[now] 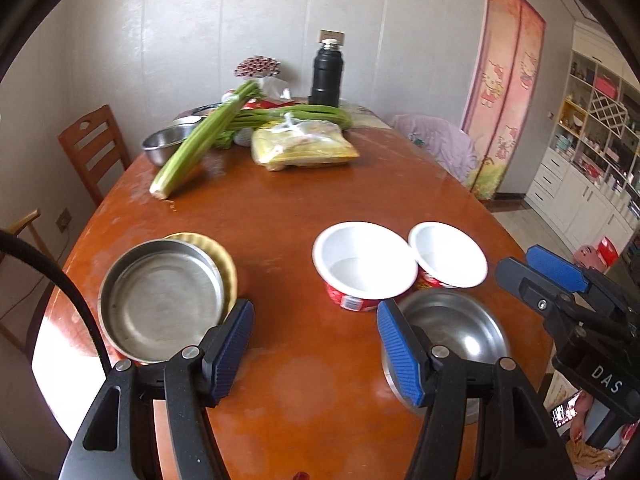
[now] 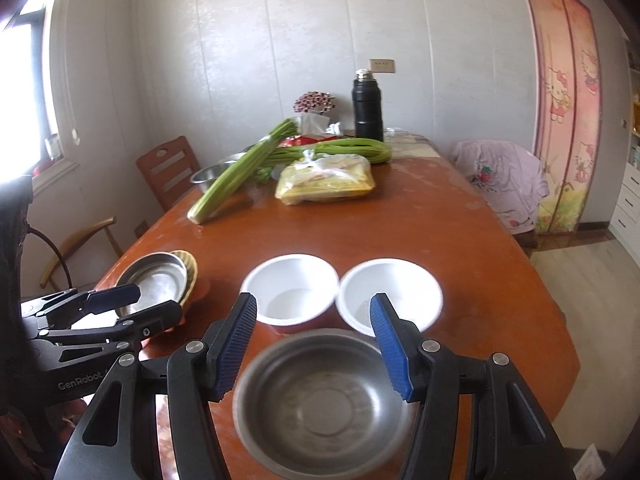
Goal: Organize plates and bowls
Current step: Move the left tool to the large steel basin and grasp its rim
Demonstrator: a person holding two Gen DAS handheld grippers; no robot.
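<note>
- The oval wooden dining table (image 1: 320, 208) fills most of the room in front of me, with a wooden chair (image 1: 94, 148) pushed in at its far left side and a pink cartoon door curtain (image 1: 500, 92) hanging on the right.
- At the far end of the table lie long celery stalks (image 1: 200, 148), a tied plastic bag of yellow food (image 1: 304, 146) and a black thermos flask (image 1: 327, 74) standing upright near the wall.
- The left gripper (image 1: 316, 350) points down at a slant over the near edge, its blue-padded jaws apart with nothing between them, only bare tabletop.
- The right gripper (image 2: 314, 344) hangs beside it, angled down a little less steeply, jaws likewise spread and gripping nothing; they frame a steel bowl from above without touching it.
- That steel bowl (image 2: 320, 400) sits nearest the table's edge, upright and empty.
- To the left, a shallow steel plate (image 1: 160, 300) rests on top of a yellow scalloped plate (image 1: 224, 264), whose rim peeks out along the right.
- Just behind the steel bowl, two white-lined bowls with red outsides stand side by side, rims nearly touching: the left one (image 2: 290, 288) and the right one (image 2: 390, 292).
</note>
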